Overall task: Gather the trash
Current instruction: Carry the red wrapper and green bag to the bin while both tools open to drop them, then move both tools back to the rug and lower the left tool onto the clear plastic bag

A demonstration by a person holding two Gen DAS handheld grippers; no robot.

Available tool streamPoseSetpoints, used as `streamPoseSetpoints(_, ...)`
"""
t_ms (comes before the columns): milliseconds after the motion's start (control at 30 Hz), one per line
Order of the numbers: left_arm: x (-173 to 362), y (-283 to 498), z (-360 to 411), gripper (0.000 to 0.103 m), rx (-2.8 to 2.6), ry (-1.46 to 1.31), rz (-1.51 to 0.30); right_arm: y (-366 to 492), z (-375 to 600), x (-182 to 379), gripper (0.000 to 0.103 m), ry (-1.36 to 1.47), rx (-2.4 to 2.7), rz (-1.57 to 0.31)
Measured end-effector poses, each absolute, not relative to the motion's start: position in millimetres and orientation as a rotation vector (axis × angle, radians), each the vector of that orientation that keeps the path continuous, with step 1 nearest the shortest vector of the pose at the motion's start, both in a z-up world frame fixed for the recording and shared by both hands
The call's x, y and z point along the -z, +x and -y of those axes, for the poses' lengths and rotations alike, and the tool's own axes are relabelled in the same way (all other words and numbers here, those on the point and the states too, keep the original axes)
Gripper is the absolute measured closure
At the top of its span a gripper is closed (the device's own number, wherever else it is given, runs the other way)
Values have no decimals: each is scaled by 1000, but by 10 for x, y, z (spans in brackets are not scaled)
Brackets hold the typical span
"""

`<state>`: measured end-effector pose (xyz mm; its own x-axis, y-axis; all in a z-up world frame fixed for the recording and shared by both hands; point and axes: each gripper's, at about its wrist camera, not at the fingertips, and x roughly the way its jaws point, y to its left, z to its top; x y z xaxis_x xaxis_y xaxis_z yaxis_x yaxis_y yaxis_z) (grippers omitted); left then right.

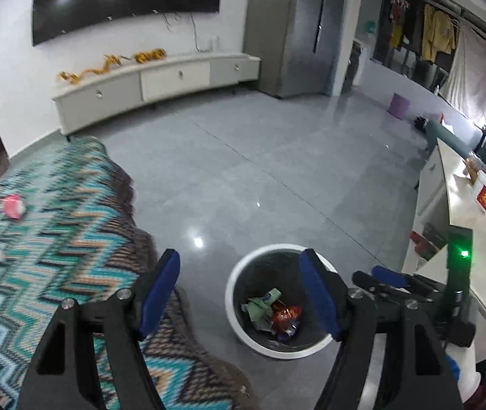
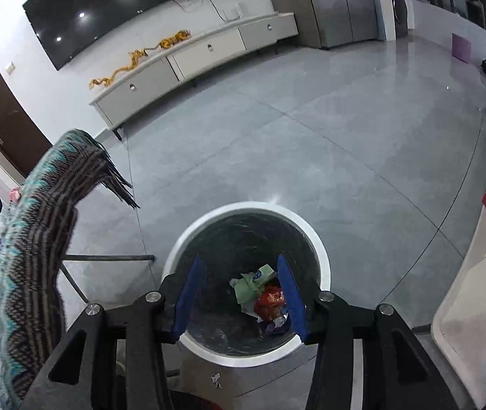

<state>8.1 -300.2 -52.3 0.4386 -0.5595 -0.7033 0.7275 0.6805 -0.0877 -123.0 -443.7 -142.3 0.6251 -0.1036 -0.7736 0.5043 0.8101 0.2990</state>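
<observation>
My right gripper (image 2: 239, 294) hangs over the white trash bin (image 2: 321, 259) with its jaws spread and empty; a green wrapper (image 2: 253, 282) and red wrapper (image 2: 270, 299) lie inside. My left gripper (image 1: 239, 294) is likewise spread wide and empty, between the bin and the zigzag blanket (image 1: 71, 212), where pink trash (image 1: 13, 206) lies.

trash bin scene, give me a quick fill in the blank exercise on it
1. The trash bin has a ____ rim.
2. The right gripper hangs over the bin with its jaws ____.
3. The pink wrapper lies on the zigzag ____.
4. The left gripper holds ____.

Missing words: white; open; blanket; nothing
</observation>
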Motion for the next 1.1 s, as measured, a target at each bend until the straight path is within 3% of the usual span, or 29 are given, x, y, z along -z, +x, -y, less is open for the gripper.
streamPoseSetpoints(600, -31, -40, 1786, 32, 708, 104, -645, -1136, 3678, 445, 56, 384, 281, -688)
streamPoseSetpoints(1100, 54, 129, 447, 32, 522, -11, -613, -717, 2780, 14, 53, 250, 151, -673)
